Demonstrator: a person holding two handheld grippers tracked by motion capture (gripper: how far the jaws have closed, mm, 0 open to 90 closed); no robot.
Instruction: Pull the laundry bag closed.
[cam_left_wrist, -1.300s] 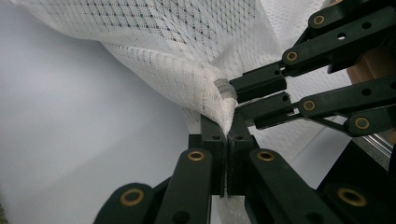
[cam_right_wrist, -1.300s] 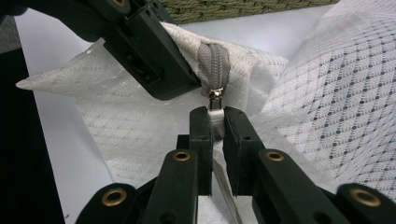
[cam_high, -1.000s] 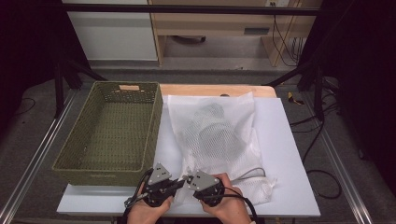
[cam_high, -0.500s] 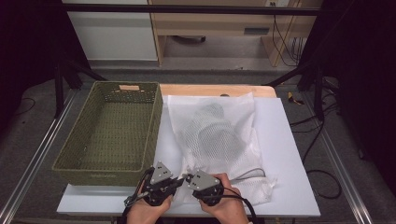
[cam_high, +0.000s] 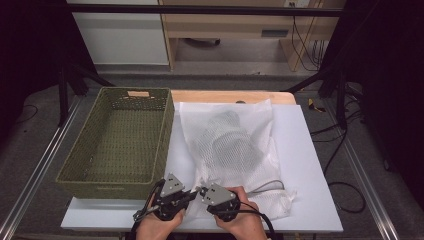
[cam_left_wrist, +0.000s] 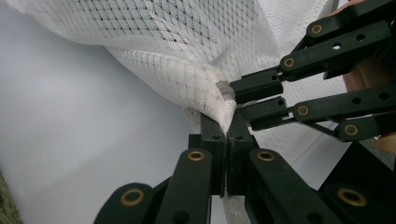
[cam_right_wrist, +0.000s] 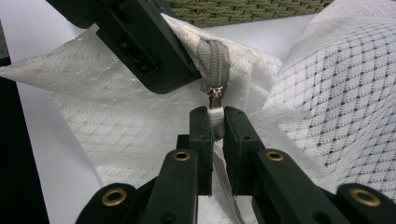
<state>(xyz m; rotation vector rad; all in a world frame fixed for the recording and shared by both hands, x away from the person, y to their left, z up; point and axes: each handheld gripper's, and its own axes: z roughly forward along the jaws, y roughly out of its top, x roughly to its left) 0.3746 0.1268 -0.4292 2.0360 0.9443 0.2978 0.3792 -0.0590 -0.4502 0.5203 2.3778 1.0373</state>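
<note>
I'm holding both claws low at the near edge of the white table (cam_high: 320, 165), tips almost meeting. My left claw (cam_left_wrist: 227, 122) is clamping fully shut on a bunched fold of the mesh bag (cam_high: 235, 145), right at the bag's near corner. My right claw (cam_right_wrist: 215, 122) is pinching the white zipper pull (cam_right_wrist: 215, 115); its jaws are nearly closed, with just the tab between them. The tab is hanging off a small metal slider (cam_right_wrist: 214, 91) at the end of the grey zipper tape (cam_right_wrist: 214, 60).

The bag is lying flat on the table, just right of the green basket (cam_high: 120, 145), its near end reaching to my claws. Something dark is showing through the mesh in the middle of the bag; I can't tell what it is.

In the high view my hands (cam_high: 239, 220) and the grey plates are covering both sets of jaws, so the grip isn't readable from there. In the left gripper view the fold is hiding the jaw tips, and my right claw is crossing in from the right edge, cut off by the frame. In the right gripper view my left claw is blocking the top left, hiding where the zipper tape runs on. A strip of basket is showing along the top edge there, its rim cut off.
</note>
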